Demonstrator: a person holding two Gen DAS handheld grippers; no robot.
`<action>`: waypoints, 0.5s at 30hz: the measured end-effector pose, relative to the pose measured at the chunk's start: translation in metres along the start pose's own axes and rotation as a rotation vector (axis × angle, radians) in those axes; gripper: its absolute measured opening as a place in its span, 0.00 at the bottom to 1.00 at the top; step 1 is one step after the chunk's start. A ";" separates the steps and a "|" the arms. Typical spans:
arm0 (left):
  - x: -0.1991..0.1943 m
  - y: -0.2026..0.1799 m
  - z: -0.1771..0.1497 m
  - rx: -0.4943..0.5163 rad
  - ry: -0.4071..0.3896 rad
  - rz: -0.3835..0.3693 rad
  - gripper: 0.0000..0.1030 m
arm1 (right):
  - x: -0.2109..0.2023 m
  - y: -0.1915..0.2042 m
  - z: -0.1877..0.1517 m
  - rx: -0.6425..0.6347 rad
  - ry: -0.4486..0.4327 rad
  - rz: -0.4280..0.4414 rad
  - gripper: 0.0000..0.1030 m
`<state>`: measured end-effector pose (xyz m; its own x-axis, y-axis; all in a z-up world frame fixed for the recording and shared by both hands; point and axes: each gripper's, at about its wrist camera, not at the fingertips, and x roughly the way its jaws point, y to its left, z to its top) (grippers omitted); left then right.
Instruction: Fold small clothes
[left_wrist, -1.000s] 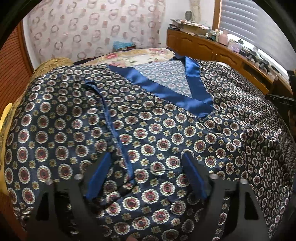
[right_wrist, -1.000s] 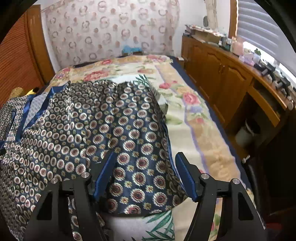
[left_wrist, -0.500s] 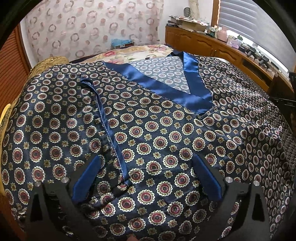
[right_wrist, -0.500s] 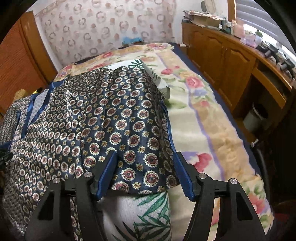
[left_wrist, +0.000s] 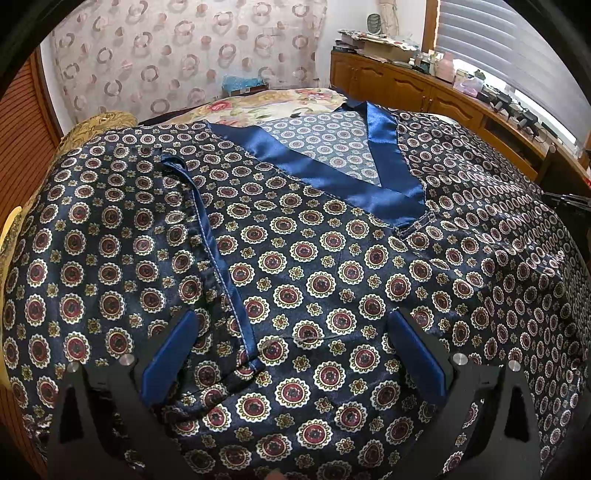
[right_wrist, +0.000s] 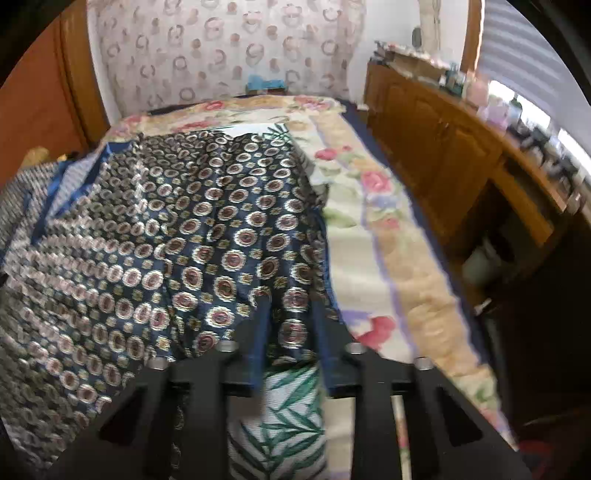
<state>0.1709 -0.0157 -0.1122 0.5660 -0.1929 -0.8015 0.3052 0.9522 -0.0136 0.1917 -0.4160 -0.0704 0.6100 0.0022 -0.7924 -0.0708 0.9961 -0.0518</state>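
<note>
Blur hides our right claw (right_wrist: 291, 325), closing on the shirt (right_wrist: 207, 236) hem; our left claw (left_wrist: 291, 343) gapes empty above the shirt.

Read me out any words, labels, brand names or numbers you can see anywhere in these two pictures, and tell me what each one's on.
None can be read.
The patterned garment shows only medallion motifs, no lettering.
The clutter on the wooden sideboard is too small and blurred to show any text.

We see a navy satin top (left_wrist: 317, 280) patterned with red-and-cream medallions and trimmed in plain royal blue, over a cream floral bedspread (right_wrist: 373, 206), beside a green-leaf-printed white cloth (right_wrist: 291, 413).
</note>
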 end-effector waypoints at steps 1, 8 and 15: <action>0.000 0.000 0.000 -0.001 0.000 0.004 1.00 | 0.000 0.001 0.000 -0.007 -0.004 0.001 0.06; -0.018 -0.002 0.007 -0.016 -0.080 0.027 1.00 | -0.012 0.010 0.014 -0.026 -0.080 0.015 0.02; -0.038 -0.003 0.021 -0.050 -0.151 -0.008 1.00 | -0.026 0.043 0.044 -0.069 -0.167 0.109 0.02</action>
<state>0.1644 -0.0158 -0.0689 0.6734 -0.2307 -0.7024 0.2738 0.9603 -0.0529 0.2080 -0.3693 -0.0255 0.7179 0.1294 -0.6840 -0.1934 0.9810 -0.0174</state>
